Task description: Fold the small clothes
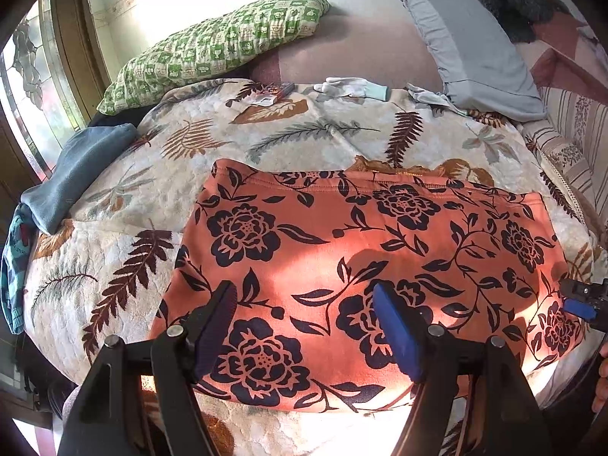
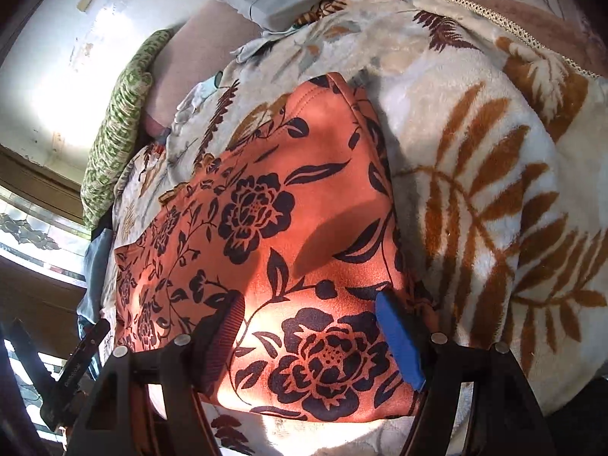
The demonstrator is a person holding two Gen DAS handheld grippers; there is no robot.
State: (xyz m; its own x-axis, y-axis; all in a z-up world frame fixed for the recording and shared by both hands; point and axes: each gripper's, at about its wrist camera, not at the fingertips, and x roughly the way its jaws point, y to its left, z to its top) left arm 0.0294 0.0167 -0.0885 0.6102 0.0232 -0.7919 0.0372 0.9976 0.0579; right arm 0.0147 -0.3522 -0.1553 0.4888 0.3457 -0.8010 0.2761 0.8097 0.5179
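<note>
The bed [image 1: 125, 235] stood beside a window, covered by a pale fleece blanket [image 1: 304, 133] printed with brown fern leaves. The orange garment [image 1: 361, 250], dark-flowered and already lying as a flat rectangle with a stitched hem along its far edge, rested on the blanket close to the near edge of the bed, in strong sunlight.

The left hand-held gripper [image 1: 306, 325] hovered over the garment's near portion, jaws spread apart and gripping nothing. The right hand-held gripper [image 2: 309, 336] hung over the garment's near right corner, jaws likewise apart and empty. Judgement: both were placed to take the near edge for a further fold away from the person; whether either pad touched the cloth could not be determined.

Surrounding items: a blue cloth [image 1: 76, 174] lay at the left edge of the bed, well apart from the garment. A green patterned pillow [image 1: 212, 45] and a grey pillow [image 1: 471, 41] sat at the far end, with white gloves [image 1: 349, 86] and a small packet [image 1: 273, 93] between them. None obstructed the fold path.
</note>
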